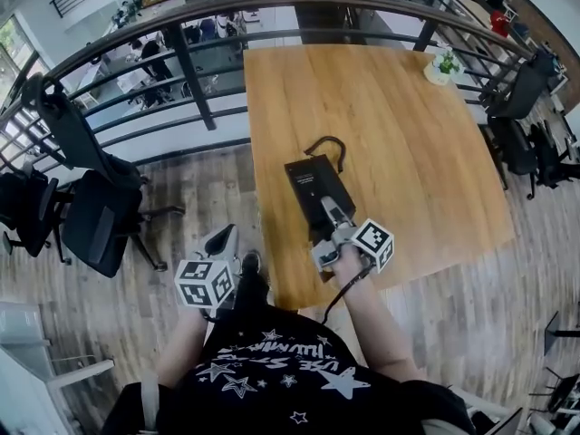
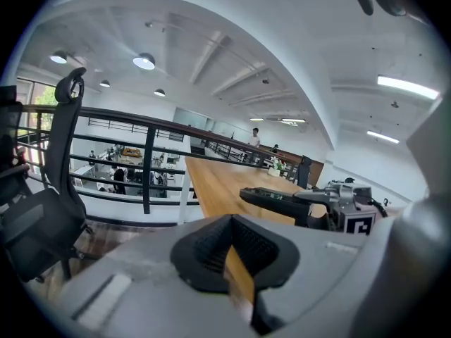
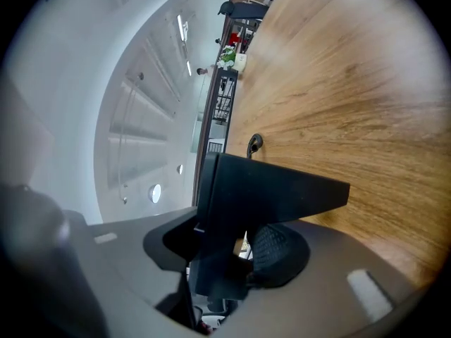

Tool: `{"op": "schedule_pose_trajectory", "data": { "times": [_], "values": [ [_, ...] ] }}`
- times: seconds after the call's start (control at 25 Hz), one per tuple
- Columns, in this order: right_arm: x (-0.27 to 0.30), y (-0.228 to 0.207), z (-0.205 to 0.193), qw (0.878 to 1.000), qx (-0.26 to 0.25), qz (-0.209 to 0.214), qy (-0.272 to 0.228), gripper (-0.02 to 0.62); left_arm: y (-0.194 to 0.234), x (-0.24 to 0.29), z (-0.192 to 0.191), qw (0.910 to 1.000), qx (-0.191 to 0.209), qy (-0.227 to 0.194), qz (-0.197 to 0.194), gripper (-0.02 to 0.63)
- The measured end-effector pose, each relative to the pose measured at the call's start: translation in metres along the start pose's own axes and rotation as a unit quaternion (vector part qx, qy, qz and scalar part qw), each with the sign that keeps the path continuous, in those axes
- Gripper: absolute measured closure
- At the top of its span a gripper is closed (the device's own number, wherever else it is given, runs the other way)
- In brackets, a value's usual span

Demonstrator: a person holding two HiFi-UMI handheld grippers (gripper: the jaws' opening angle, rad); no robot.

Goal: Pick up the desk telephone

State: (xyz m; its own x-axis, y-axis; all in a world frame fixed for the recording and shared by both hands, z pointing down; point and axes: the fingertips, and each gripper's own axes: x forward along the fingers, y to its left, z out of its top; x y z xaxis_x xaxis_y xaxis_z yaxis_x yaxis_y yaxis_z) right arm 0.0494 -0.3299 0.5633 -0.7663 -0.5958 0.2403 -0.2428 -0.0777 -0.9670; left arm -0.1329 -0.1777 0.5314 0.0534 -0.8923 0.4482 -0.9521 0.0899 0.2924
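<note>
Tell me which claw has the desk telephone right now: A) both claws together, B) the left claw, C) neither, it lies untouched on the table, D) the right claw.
D: the right claw is clamped on the black desk telephone, while the left claw has nothing in it.

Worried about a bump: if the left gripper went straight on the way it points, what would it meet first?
Probably the near left edge of the wooden table, which sits just beyond the tips of the left gripper in its view. Depth is unclear; it might slip past toward the railing.
</note>
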Motion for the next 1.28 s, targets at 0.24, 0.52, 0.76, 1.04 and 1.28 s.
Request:
{"op": "schedule_pose_trajectory", "data": {
  "times": [0.24,0.52,0.76,1.04,1.28],
  "values": [
    [-0.028,-0.005,-0.003,1.0,-0.011,0.01,0.011,0.408,-0.015,-0.019,-0.02,0.9997,0.005,0.021,0.011,0.606],
    [-0.048,-0.005,-0.013,0.999,-0.034,0.023,0.019,0.408,-0.027,-0.015,-0.028,0.9996,0.001,0.025,-0.013,0.606],
    [-0.059,-0.004,-0.029,0.999,-0.025,0.025,-0.012,0.407,-0.021,-0.027,-0.036,0.9987,0.004,0.029,-0.042,0.606],
    [-0.077,0.003,-0.064,0.999,-0.024,0.027,-0.034,0.407,0.004,-0.068,-0.046,0.9985,0.005,0.026,-0.048,0.606],
    [-0.091,0.011,-0.1,0.998,-0.02,0.03,-0.05,0.407,0.018,-0.107,-0.056,0.9976,0.0,0.02,-0.066,0.606]
  ]
}}
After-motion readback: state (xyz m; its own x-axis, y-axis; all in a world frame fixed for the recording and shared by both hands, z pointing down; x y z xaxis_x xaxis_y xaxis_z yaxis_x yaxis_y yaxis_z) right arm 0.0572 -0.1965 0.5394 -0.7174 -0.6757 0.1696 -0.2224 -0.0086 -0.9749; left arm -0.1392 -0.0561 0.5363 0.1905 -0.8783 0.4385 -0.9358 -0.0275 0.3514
